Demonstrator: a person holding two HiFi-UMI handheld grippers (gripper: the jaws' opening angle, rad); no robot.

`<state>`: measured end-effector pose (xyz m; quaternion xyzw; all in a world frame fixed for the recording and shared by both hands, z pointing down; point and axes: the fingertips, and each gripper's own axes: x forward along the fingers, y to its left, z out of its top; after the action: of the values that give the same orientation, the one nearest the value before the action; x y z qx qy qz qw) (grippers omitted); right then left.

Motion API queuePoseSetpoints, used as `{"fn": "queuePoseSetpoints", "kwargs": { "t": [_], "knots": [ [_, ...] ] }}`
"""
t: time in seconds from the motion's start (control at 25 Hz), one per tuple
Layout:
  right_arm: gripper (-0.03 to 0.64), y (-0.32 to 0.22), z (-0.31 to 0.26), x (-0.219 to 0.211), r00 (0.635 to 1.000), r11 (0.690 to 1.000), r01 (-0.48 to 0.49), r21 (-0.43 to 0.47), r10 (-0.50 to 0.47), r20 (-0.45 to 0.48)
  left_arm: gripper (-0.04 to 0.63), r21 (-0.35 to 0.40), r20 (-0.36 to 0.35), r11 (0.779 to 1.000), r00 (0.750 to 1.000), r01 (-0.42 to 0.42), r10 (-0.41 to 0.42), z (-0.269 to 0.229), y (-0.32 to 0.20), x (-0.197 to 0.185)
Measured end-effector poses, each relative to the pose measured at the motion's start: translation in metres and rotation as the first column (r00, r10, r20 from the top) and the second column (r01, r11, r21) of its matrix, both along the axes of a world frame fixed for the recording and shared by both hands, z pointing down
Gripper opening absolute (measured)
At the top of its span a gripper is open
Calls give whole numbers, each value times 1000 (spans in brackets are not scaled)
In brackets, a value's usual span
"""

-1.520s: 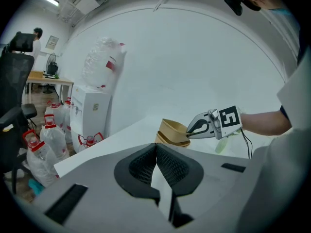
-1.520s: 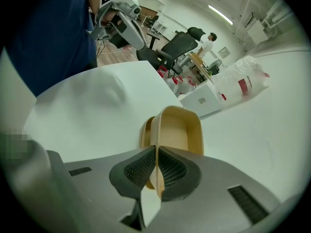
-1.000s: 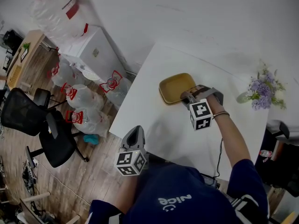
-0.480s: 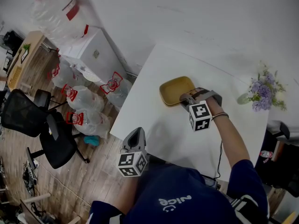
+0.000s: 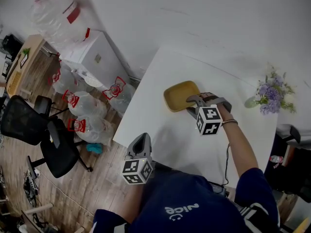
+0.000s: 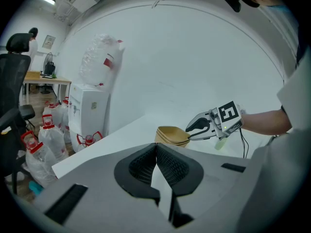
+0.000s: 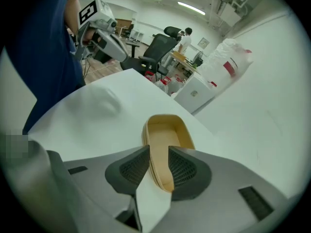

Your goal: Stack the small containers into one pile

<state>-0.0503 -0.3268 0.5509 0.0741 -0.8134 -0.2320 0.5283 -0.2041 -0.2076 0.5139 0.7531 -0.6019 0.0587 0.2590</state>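
Observation:
A pile of tan, shallow containers (image 5: 181, 95) sits on the white table (image 5: 160, 125); the left gripper view shows it as nested containers (image 6: 172, 135). My right gripper (image 5: 190, 101) is at the pile's near right edge. In the right gripper view the pile's rim (image 7: 165, 135) runs between my right gripper's (image 7: 159, 166) pads. Those jaws are opening and no longer clamp the rim. My left gripper (image 5: 140, 139) hangs shut and empty off the table's near left edge, its pads touching (image 6: 156, 152).
A vase of purple flowers (image 5: 272, 93) stands at the table's far right corner. Water bottles (image 5: 82, 106), a white cabinet (image 5: 95, 52) and a black office chair (image 5: 29, 125) are on the floor to the left. A cable (image 5: 228, 159) trails from the right gripper.
The pile has shifted slightly to the left on the table with the right gripper at its rim. The left gripper has stayed where it was.

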Motion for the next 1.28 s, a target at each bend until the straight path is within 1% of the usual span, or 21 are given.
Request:
{"fn": "queuePoseSetpoints", "kwargs": {
  "t": [0.12,0.24,0.32,0.44,0.6,0.68,0.76,0.84,0.92,1.0,1.08,1.2,1.28],
  "knots": [
    [120,1,-17,3,993,997,-69,-20,71,95,20,12,-5,1000,1000,-14,14,-4,-1,5],
    [129,3,-39,9,967,989,-147,-32,150,205,20,29,-8,999,999,-33,33,-9,-2,12],
    [129,5,-56,16,933,977,-208,-44,212,289,20,38,-10,998,999,-46,47,-12,-2,18],
    [130,11,-81,29,869,956,-288,-58,287,403,20,51,-12,996,997,-69,70,-16,-2,28],
    [129,24,-110,50,768,921,-381,-74,360,530,20,79,-7,991,994,-110,111,-25,-4,44],
    [129,32,-119,64,712,896,-435,-87,401,576,20,98,-2,986,991,-135,136,-31,-4,55],
    [129,41,-128,80,649,867,-487,-107,442,619,20,117,7,980,986,-164,164,-37,-5,66],
    [129,48,-136,95,578,834,-536,-131,475,664,20,138,23,971,980,-197,196,-44,-6,77],
    [129,59,-143,111,503,798,-582,-155,503,703,20,159,34,960,973,-231,229,-50,-6,90],
    [129,71,-148,130,438,762,-626,-168,521,733,20,183,30,949,966,-258,257,-57,-6,105],
    [129,83,-149,148,379,724,-667,-175,532,757,20,201,21,939,959,-280,282,-62,-6,118],
    [129,105,-142,173,290,653,-727,-212,572,767,20,215,23,921,944,-326,329,-66,-4,137],
    [129,120,-131,189,241,606,-761,-232,596,766,20,214,31,910,934,-355,357,-65,-4,148]
  ]
}}
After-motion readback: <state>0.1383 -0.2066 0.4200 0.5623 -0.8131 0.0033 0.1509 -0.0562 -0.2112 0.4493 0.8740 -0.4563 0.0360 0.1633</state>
